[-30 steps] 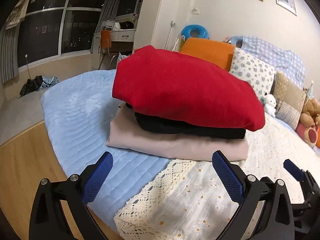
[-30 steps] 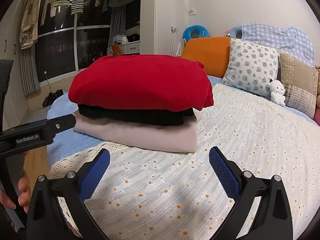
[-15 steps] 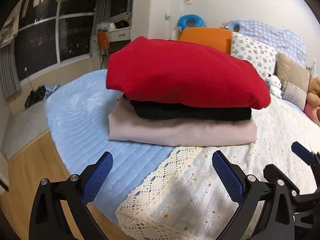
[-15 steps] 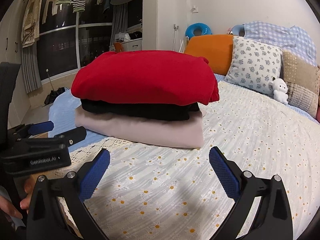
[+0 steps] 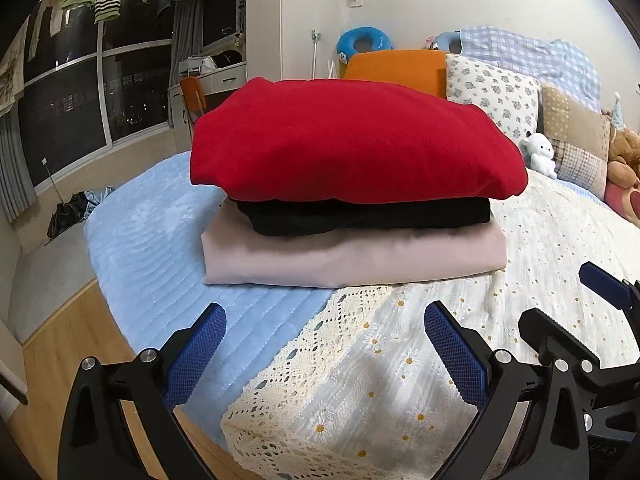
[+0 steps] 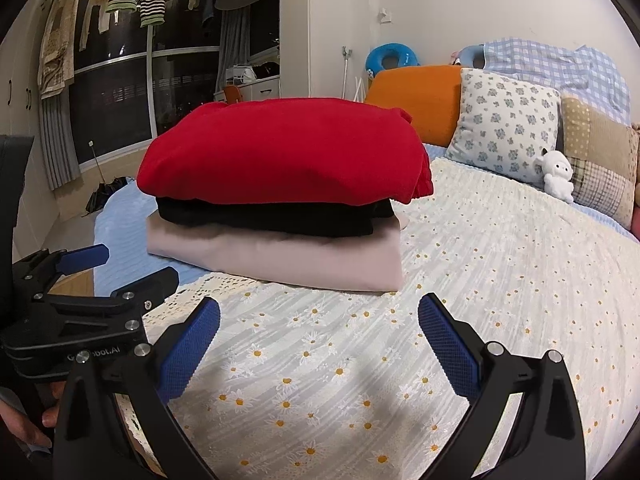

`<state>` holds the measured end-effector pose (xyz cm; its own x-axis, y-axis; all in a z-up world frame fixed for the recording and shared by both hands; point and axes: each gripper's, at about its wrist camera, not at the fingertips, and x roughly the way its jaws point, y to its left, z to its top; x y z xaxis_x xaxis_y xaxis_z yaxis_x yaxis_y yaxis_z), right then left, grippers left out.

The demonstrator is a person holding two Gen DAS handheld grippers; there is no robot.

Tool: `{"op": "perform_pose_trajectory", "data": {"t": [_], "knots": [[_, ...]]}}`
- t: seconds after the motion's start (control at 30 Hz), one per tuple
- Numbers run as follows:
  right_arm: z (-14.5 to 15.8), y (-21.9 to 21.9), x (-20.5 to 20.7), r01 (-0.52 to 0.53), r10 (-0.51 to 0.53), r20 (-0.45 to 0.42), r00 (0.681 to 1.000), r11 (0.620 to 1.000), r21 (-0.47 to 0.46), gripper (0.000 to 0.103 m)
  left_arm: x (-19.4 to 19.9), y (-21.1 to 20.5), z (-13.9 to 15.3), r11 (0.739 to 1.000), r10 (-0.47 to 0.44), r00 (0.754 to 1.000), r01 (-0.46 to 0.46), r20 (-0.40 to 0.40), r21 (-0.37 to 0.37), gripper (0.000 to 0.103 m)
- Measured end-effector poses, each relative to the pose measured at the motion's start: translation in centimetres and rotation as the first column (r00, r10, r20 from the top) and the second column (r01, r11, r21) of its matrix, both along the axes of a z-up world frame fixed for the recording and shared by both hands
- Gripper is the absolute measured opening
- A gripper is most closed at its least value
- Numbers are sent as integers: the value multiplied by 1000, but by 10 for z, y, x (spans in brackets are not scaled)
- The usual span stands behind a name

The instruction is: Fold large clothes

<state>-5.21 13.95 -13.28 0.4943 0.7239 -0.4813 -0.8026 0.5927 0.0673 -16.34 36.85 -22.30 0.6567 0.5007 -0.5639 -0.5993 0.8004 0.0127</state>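
Three folded clothes sit in one stack right ahead of both sets of jaws. On top is the red garment (image 5: 352, 144), under it the black garment (image 5: 368, 216), and at the bottom the pale pink garment (image 5: 352, 256). The stack rests on the bed (image 6: 500, 280), partly on the daisy bedspread (image 6: 320, 352) and partly on the blue blanket (image 5: 152, 240), which lies ahead and to the left of the left jaws.

The left gripper (image 5: 326, 354) has its jaws wide apart and holds nothing. The right gripper (image 6: 320, 350) is the same: jaws wide, nothing between them. Both hang low above the bedspread, near the stack but not touching it. From the right wrist camera, the left gripper shows just to the left of the right jaws.

The folding looks done for these three. Each one is flat, with neat edges (the red one is a bit puffy and sticks out past the black one). No loose clothes lie anywhere ahead of the jaws, so it seems little or nothing is left, unless more clothes wait out of view.

Far beyond the jaws, pillows (image 6: 504, 120) and a small white toy (image 6: 558, 176) line the head of the bed.
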Motion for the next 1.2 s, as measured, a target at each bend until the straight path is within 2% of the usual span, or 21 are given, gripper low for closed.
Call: {"op": "perform_pose_trajectory", "data": {"t": [0.9,1.2], "knots": [[0,-5,5,13,-13,-7,1000,1000,12,98,1,4,1,1000,-2,1000,2,11,13,101],[0,-8,5,25,-25,-6,1000,999,31,98,-4,-1,7,998,-2,1000,0,30,62,101]]}}
